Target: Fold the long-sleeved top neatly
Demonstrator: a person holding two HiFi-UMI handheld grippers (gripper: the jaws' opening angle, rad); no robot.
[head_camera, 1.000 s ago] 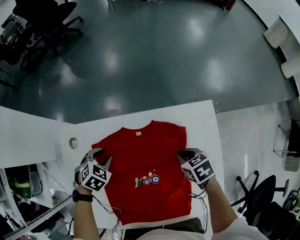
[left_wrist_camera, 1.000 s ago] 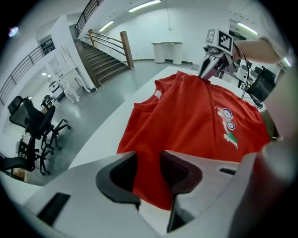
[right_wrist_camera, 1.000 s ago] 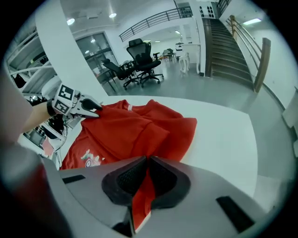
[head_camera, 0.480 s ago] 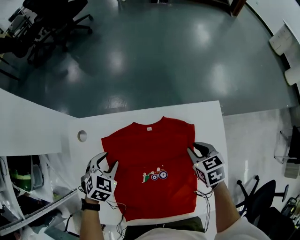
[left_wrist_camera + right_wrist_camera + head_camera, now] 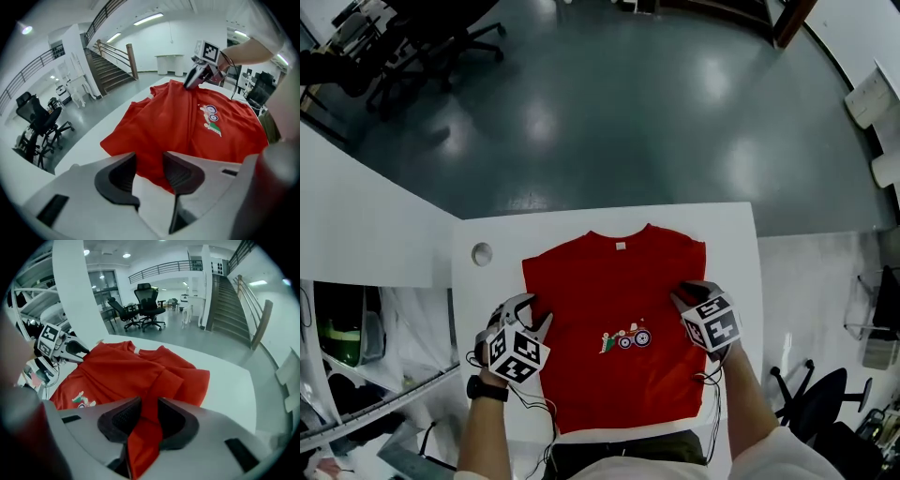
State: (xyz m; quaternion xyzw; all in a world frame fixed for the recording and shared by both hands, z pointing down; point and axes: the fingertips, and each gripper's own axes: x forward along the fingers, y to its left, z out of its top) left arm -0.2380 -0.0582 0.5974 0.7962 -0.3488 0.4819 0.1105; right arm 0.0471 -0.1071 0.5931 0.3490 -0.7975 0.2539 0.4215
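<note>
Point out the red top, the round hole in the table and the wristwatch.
red top (image 5: pixel 600 300), head view, plain cloth on the chest.
round hole (image 5: pixel 482 253), head view, its middle.
wristwatch (image 5: pixel 487 389), head view, the black strap on the left wrist.

From the head view, my body and forearms cover the near edge of the bench (image 5: pixel 731 234). I cannot make out there where the sleeves of the red top (image 5: pixel 614 300) lie. Its chest print (image 5: pixel 626 339) and collar label (image 5: pixel 621 246) are too small to read. The round spot (image 5: pixel 482 253) by the far left corner could be a hole or a cap.

The jaws of my right hand-held gripper (image 5: pixel 147 408) have just been opening with red cloth between them. That cloth drops out of sight below the pads. A blurred shape (image 5: pixel 18 418) fills that view's left edge.
</note>
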